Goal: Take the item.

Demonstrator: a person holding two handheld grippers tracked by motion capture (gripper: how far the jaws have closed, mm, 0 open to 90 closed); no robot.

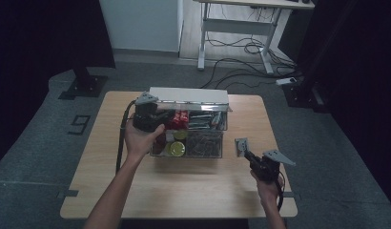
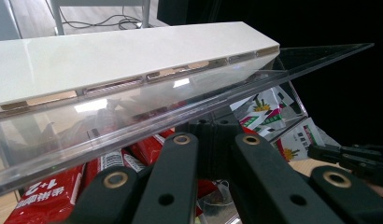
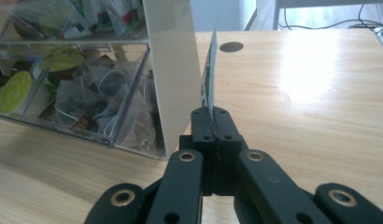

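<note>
Readable markings, placed relative to the clear organiser box (image 2: 133,126):

- Red sachet (image 2: 49,198), inside the box beneath its raised lid: white print "1+2", followed by Chinese characters too blurred to make out.
- White-and-green packets (image 2: 264,112), inside the box at its far end: printed text present, illegible.
- Floor marking (image 1: 80,124), left of the counter (image 1: 184,191) that bears the box: a grey shape that resembles the digit "9".

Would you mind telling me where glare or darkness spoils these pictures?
High view: dim overall, black at both sides, so the organiser box contents are murky. Left gripper view: reflections streak the clear lid. Right gripper view: bright sheen washes out the table on the right.
</note>
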